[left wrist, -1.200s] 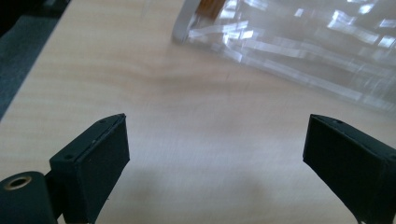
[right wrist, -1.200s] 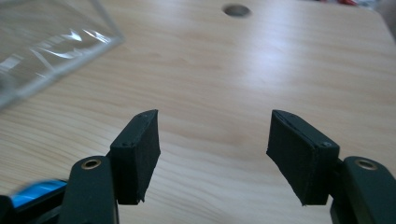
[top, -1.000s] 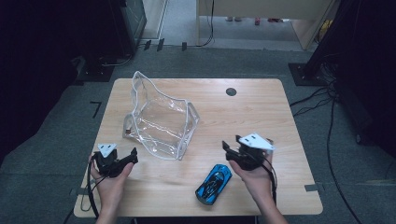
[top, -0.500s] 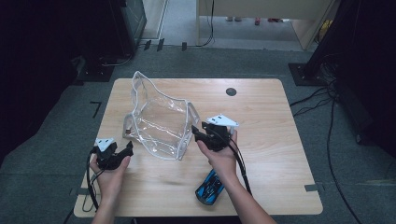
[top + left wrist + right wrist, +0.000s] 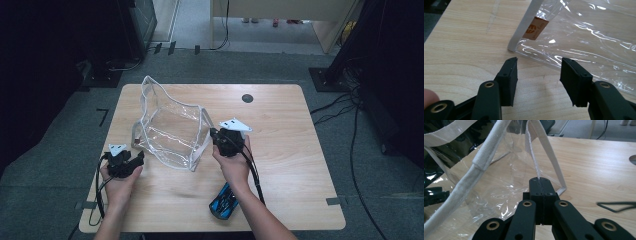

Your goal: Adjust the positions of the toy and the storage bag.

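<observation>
Right gripper [image 5: 541,182] is seen closed on the white trim of the clear bag [image 5: 172,132], its jaws pressed together with the thin fabric edge caught between them, as shown in the right gripper view. From this gripper the bag spreads ahead and to its left; the open mouth, edged in white webbing, rises above and beyond the jaws. Behind the gripper, near the wrist, a blue toy car [image 5: 223,201] lies on the table [image 5: 300,150], partly covered by the forearm.

Left gripper [image 5: 537,71] is held with its jaws wide apart and nothing between them. Just ahead of its tips the bag's lower corner is found, with a small orange tag [image 5: 535,27] on the white seam; the plastic lies just short of the jaws and is not touched.

Several risks can be judged from here. Only a narrow strip of trim is pinched, so a sharp pull could let it slide out. With one side held and the other free, the soft bag could fold or tip and its mouth could close. The film is slippery and glossy, so a bite by the left jaws on plastic alone, rather than on the seam, might be lost.
</observation>
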Demonstrator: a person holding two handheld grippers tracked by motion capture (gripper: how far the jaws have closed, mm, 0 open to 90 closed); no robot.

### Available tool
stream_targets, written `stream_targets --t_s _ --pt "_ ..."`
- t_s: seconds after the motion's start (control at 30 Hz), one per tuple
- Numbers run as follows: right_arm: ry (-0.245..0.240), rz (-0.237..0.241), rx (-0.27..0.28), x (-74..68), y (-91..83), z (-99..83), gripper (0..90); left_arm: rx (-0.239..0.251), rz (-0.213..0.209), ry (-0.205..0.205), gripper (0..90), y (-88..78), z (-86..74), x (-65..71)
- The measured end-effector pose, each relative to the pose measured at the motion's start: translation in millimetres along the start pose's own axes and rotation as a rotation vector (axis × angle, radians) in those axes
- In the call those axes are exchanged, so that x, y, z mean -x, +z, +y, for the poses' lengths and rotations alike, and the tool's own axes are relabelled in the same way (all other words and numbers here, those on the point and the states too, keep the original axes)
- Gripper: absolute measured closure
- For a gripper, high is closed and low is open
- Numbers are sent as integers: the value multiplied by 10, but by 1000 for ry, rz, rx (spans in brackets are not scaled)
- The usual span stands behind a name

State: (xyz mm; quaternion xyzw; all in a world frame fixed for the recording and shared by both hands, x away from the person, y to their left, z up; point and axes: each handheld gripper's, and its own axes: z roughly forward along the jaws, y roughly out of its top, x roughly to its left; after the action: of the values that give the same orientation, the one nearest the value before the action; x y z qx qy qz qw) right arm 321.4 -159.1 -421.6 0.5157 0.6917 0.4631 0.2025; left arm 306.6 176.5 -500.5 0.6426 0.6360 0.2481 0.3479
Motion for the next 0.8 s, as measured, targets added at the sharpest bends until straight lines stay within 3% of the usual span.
stream_targets --t_s 0.1,0.17,0.33,0.43,0.63,0.7,0.8 --pt "-3 -15 15 59 -38 23 900 -1 -10 -13 513 23 -1 -7" --pt "6 -18 28 112 -75 51 900 -1 -16 11 517 27 -10 28" --pt "0 -39 53 214 -153 119 900 0 -11 114 518 54 -41 192" --pt "8 -58 62 319 -210 152 900 -5 -21 121 541 65 -42 252" --pt "35 -93 79 599 -349 143 900 7 -32 181 561 74 -69 417" --pt "40 -97 82 640 -367 141 900 10 -47 194 564 85 -74 469" --pt "50 -101 88 748 -422 144 900 -7 -124 209 590 124 -79 545"
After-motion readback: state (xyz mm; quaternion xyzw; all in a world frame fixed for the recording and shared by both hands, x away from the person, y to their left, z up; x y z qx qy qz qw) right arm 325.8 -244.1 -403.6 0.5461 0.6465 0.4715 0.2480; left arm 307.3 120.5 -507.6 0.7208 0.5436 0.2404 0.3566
